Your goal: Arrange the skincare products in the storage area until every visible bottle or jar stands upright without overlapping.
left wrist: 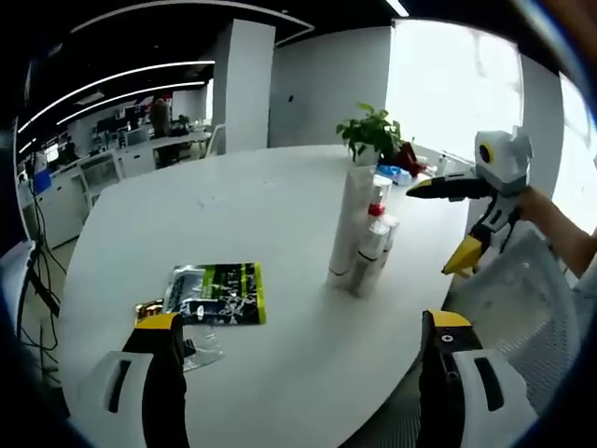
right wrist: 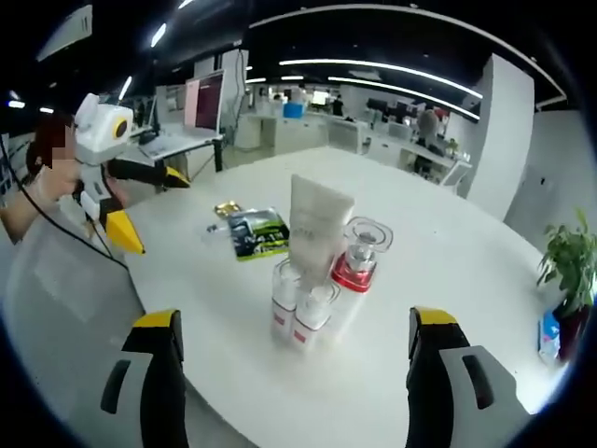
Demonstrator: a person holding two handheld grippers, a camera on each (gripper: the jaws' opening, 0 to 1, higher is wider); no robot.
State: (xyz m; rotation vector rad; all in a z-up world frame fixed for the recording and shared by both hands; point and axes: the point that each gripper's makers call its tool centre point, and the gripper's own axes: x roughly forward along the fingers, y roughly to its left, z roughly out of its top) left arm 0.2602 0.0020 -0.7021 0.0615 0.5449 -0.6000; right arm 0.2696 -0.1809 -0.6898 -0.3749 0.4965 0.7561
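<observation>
Flanking upright bottles (right wrist: 312,299), sachet (right wrist: 258,231), plant (right wrist: 569,257)

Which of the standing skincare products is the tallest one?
The white tube: it rises above the red-collared bottle and two small bottles.

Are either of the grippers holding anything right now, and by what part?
Nothing is held. The left gripper and right gripper are both open and empty, short of the upright skincare bottles on the table.

Open-plan office: rows of desks (left wrist: 140,154), monitors (right wrist: 207,101), ceiling strip lights (right wrist: 410,75).
</observation>
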